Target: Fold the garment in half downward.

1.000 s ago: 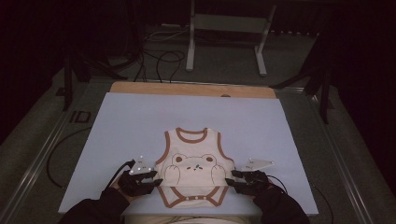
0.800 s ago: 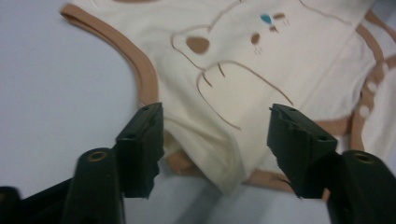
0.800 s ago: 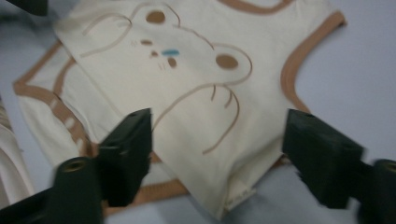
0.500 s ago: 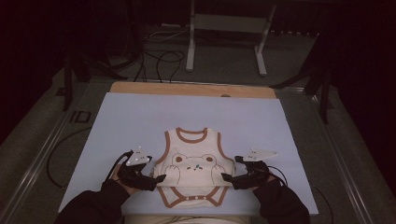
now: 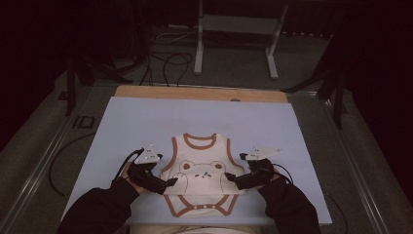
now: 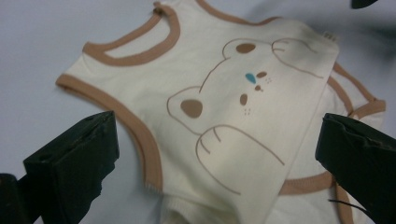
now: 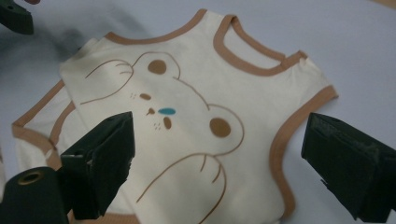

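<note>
— Two grippers flanked a cream baby bodysuit (image 5: pixel 200 178) with brown trim and a bear print, which lay flat on the pale blue mat (image 5: pixel 146 117), toward its six o'clock edge.

— Where did each gripper sit?

— At the garment's nine o'clock was the left gripper (image 5: pixel 171 182), at its three o'clock the right gripper (image 5: pixel 230 181), both tips pointing inward at the bodysuit's side edges.

— And the jaws?

— Both pairs stood wide apart and had just been opening. In the left gripper view the bodysuit (image 6: pixel 219 116) lay below and between the black jaws, with no pad pressing it. The right gripper view showed the same: bear print (image 7: pixel 187 121) between the spread jaws, cloth unpinched.

— How did the cloth lie?

— One side was folded over, so a brown-edged layer stuck out beneath the printed front. The neckline pointed to twelve o'clock, the snap end to six.
</note>
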`<state>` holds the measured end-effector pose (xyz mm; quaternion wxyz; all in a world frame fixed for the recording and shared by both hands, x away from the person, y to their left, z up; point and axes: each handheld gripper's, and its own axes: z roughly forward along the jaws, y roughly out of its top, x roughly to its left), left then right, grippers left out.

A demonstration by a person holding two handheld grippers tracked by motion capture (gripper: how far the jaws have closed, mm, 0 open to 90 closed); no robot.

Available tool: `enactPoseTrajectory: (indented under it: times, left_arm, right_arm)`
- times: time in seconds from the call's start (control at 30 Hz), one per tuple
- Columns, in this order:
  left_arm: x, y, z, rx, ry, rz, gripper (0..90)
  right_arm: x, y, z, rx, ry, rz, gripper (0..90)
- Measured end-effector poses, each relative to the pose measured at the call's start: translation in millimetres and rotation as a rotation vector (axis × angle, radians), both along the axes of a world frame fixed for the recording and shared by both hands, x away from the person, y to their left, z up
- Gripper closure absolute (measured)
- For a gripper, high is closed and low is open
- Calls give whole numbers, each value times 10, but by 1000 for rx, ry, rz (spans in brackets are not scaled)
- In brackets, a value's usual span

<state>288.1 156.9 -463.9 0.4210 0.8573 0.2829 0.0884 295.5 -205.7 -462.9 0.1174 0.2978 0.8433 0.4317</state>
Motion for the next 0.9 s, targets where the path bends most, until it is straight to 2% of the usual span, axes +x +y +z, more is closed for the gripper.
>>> enactPoseTrajectory:
  times: [0.17,0.27,0.4,0.73,0.9]
  left_arm:
    - [57,-1,43,-26,-4,-19,4]
    - [121,-10,60,-20,-14,-33,4]
    - [211,-11,58,-14,-20,-25,5]
    - [411,1,15,8,-10,-10,5]
    - [503,-13,-22,1,-12,-12,5]
  right_arm:
    - [82,29,56,4,-13,4,96]
    - [163,53,86,8,-26,14,98]
    - [252,84,97,-10,-31,27,99]
    - [476,128,97,-19,-20,37,99]
    - [579,154,80,-28,-15,28,99]
